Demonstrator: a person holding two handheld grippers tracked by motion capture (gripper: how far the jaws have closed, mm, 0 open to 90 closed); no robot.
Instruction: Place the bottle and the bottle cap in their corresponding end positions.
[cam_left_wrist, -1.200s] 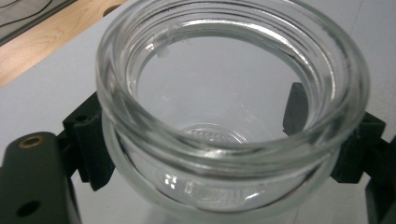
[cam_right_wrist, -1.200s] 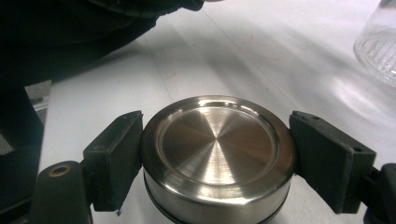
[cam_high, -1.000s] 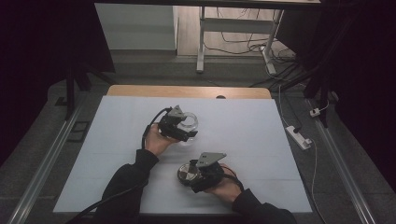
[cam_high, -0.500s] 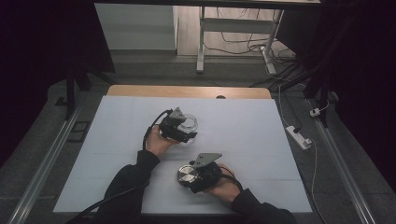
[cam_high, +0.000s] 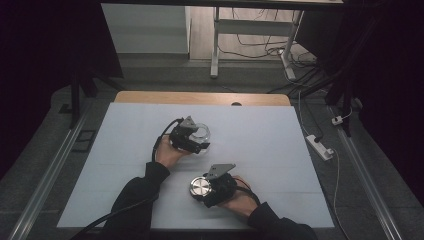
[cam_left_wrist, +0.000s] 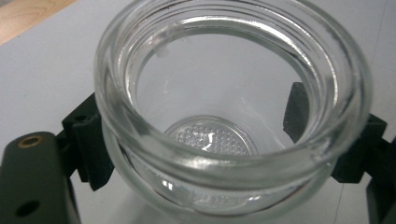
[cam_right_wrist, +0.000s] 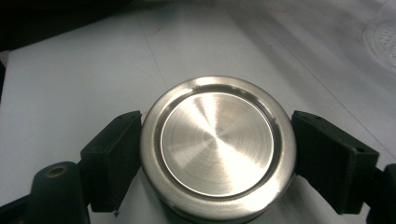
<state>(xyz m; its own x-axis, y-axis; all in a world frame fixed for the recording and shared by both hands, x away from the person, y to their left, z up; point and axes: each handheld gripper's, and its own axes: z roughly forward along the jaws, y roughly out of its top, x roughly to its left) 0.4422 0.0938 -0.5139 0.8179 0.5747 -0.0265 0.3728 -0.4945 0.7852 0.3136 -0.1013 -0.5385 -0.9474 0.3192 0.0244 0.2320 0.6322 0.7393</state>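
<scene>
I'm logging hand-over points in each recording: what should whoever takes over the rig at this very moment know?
Left hand-held gripper: closed on the rim of the empty glass jar, mid-table.
Right hand-held gripper: pads against the steel lid on the white table cover near the front edge; its jaws have just been opening.
Done: lid and jar are apart.
Left: probably let go of the lid, then the jar.
</scene>
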